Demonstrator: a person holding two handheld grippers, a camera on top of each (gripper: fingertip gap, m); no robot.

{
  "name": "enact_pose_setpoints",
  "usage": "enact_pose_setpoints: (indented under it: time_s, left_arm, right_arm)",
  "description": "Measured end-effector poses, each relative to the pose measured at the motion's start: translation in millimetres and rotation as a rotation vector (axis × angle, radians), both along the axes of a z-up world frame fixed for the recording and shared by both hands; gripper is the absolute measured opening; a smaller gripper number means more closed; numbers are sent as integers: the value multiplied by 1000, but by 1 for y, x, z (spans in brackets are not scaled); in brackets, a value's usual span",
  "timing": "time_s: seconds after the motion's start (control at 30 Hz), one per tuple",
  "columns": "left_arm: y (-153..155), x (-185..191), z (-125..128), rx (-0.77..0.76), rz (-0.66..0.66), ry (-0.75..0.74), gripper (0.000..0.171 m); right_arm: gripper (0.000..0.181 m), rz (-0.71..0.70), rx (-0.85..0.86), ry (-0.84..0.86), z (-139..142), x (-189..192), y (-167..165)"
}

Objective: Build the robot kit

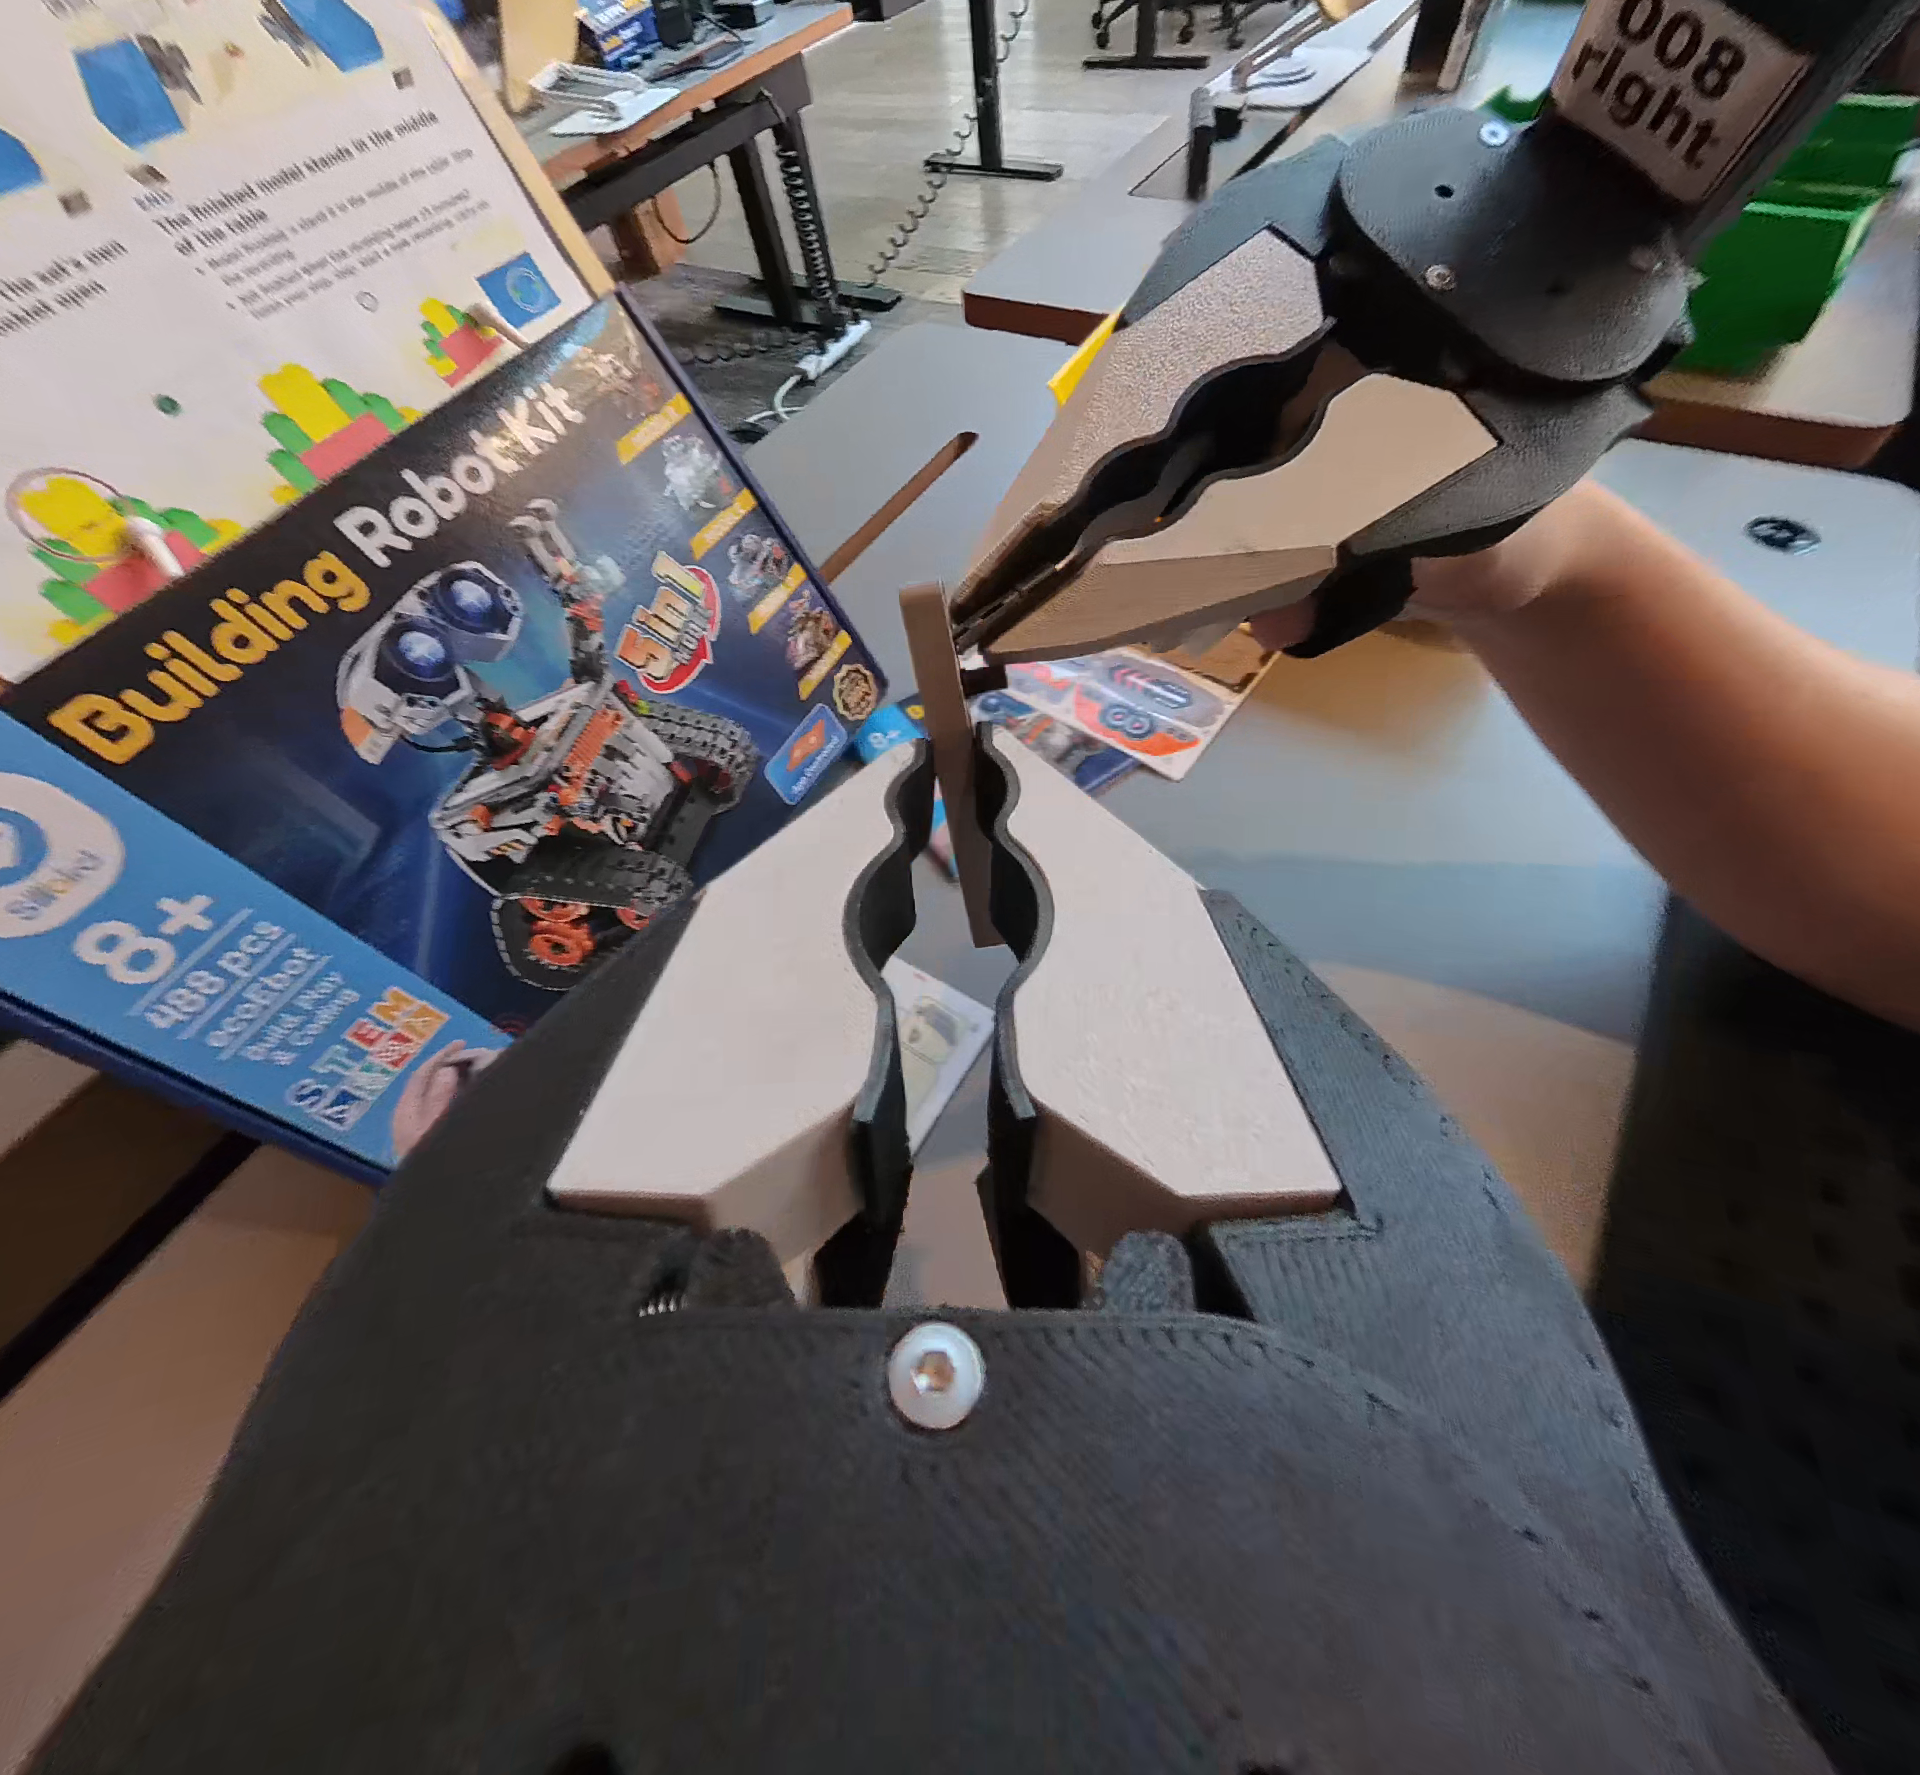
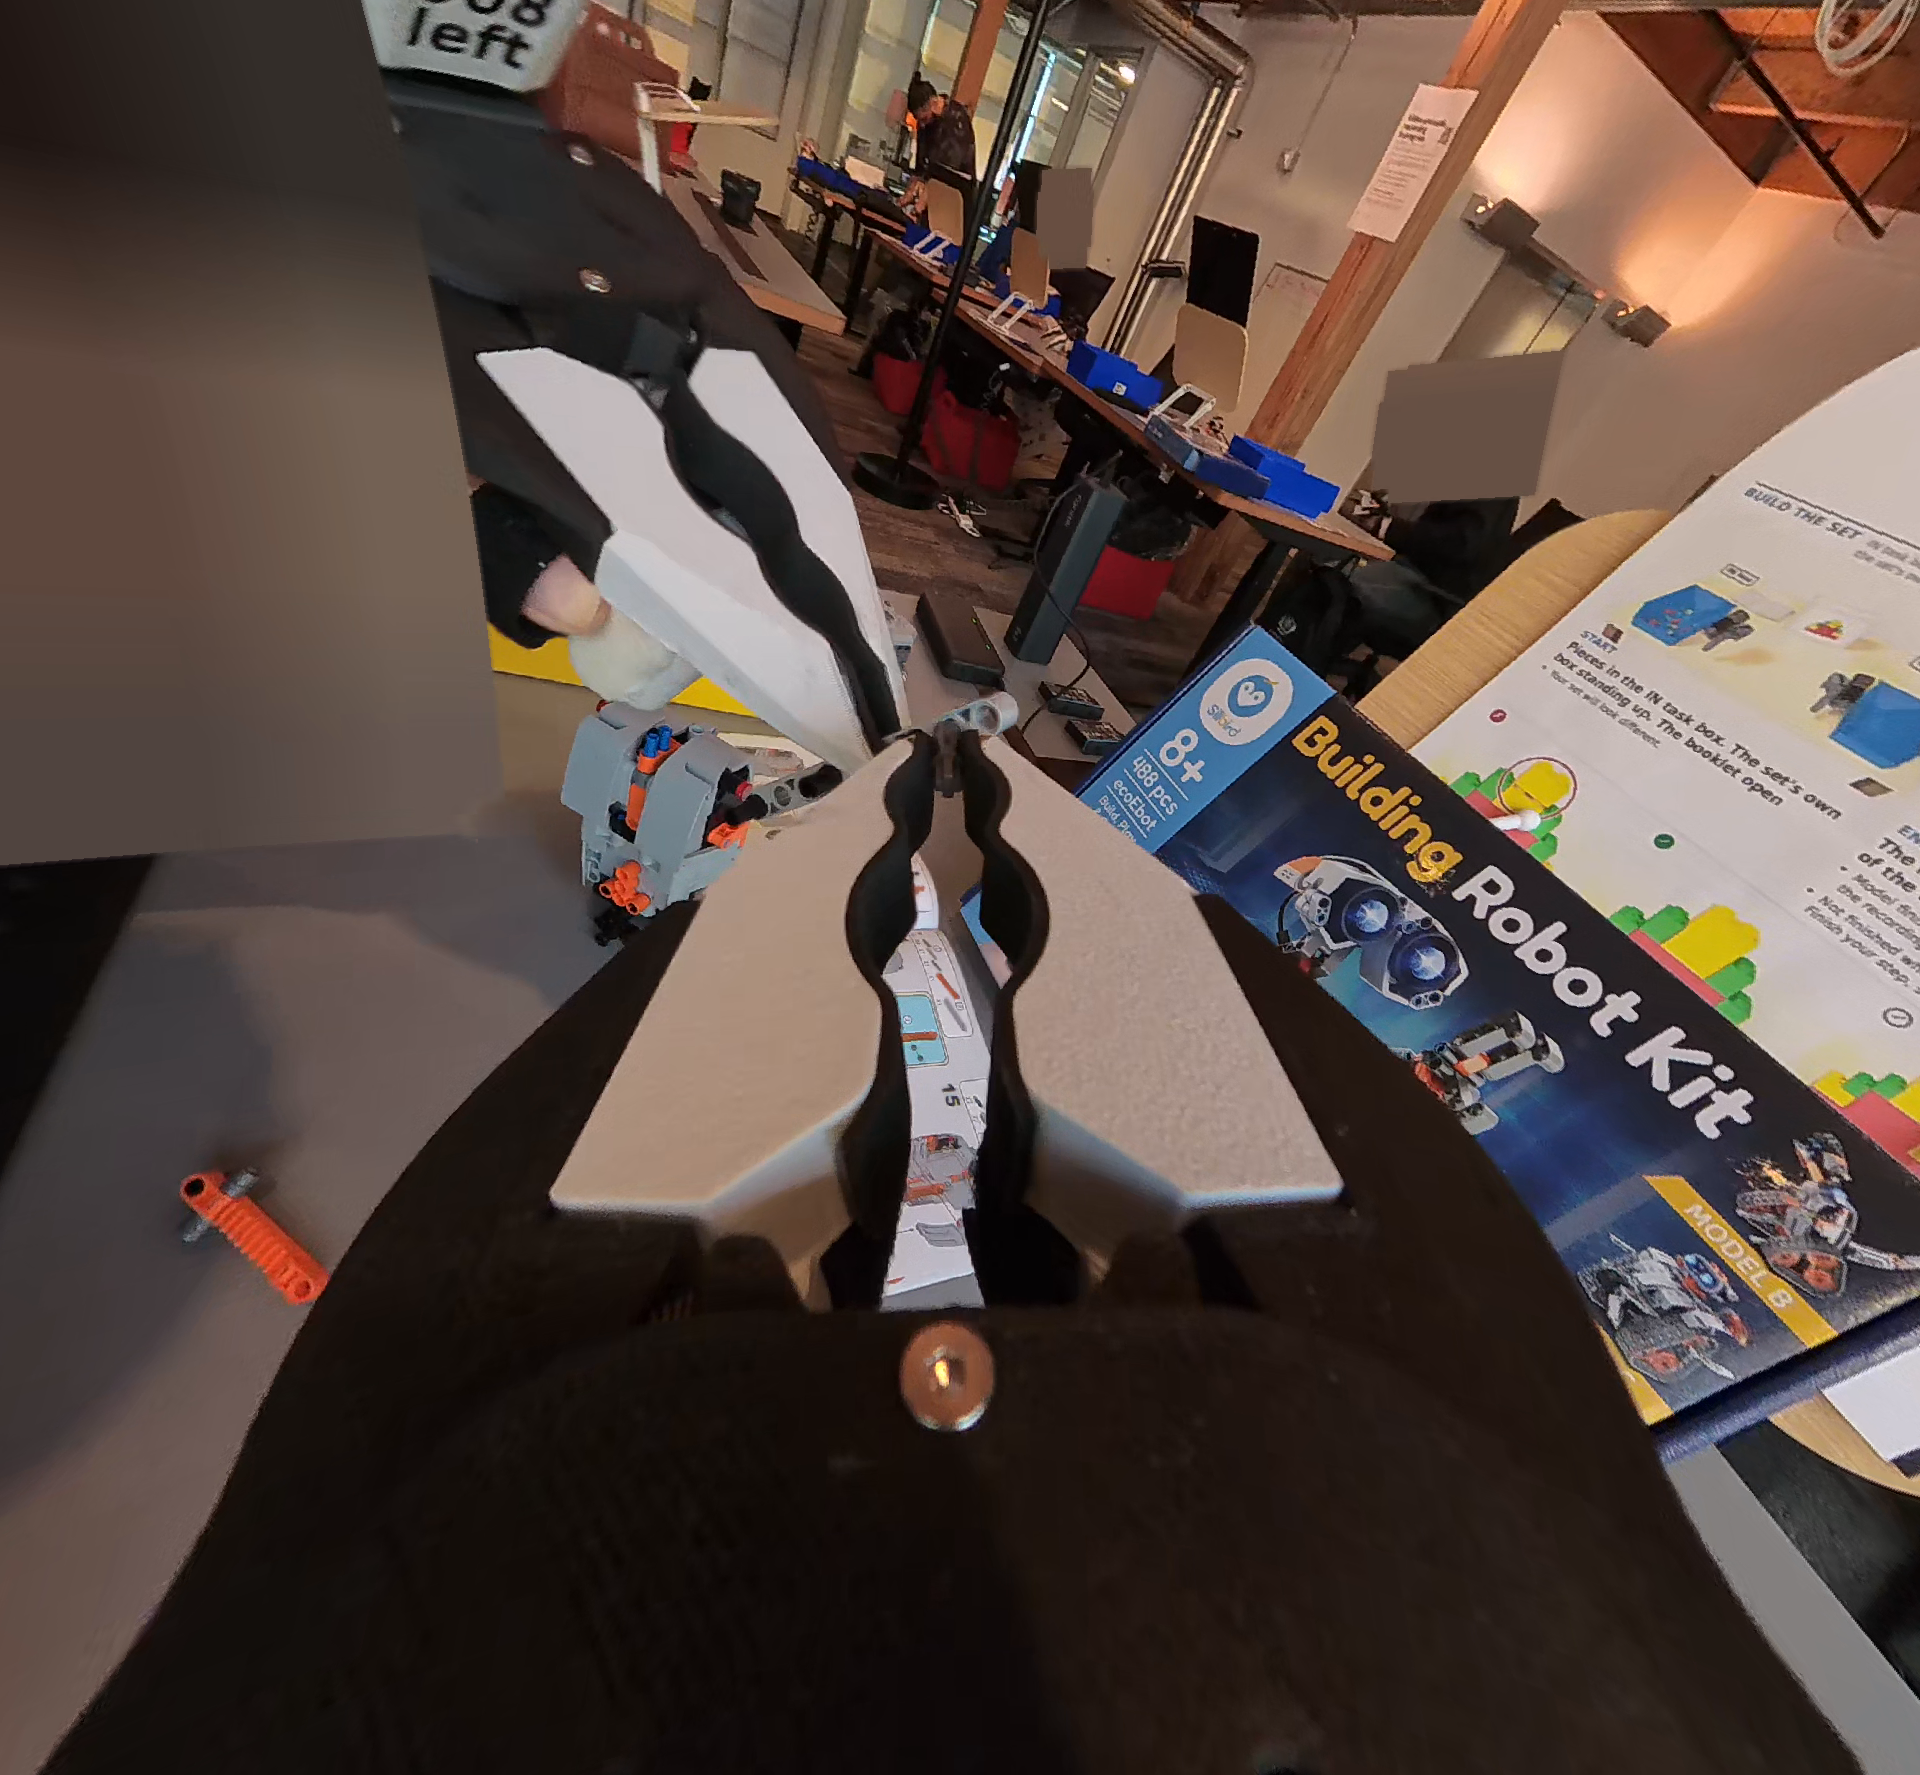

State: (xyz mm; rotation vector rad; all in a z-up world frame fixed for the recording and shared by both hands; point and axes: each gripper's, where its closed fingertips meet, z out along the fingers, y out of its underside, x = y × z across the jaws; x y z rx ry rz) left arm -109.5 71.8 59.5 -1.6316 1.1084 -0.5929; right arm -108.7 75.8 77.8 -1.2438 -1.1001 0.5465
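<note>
My left gripper (image 1: 956,761) is shut on a flat grey beam (image 1: 940,676) and holds it upright above the table. My right gripper (image 1: 962,634) comes in from the upper right and is shut on a small dark pin (image 1: 982,678) whose end meets the beam's side. In the right wrist view, my right gripper (image 2: 943,755) pinches the dark pin (image 2: 948,751) at its tips. My left gripper (image 2: 883,730) reaches in from the upper left, and the beam's holed end (image 2: 987,710) sticks out beside the pin.
A partly built grey and orange model (image 2: 655,800) stands on the grey table (image 2: 312,998). An orange beam with a grey pin (image 2: 249,1232) lies at the left. A blue kit box (image 2: 1455,998) leans on a printed instruction board (image 2: 1714,686). An open booklet (image 2: 935,1050) lies below the grippers. My left and right fingertips are right by each other.
</note>
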Motion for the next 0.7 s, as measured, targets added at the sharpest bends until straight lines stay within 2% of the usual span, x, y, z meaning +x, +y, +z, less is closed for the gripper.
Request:
enact_pose_setpoints:
  time_s: [0.37,0.7]
  left_arm:
    - [2,-1,12,229,101,81,5]
    - [5,-5,16,278,135,92,5]
  right_arm:
    - [4,-104,-2,2,9,2,5]
    - [4,-161,-6,19,11,-2,9]
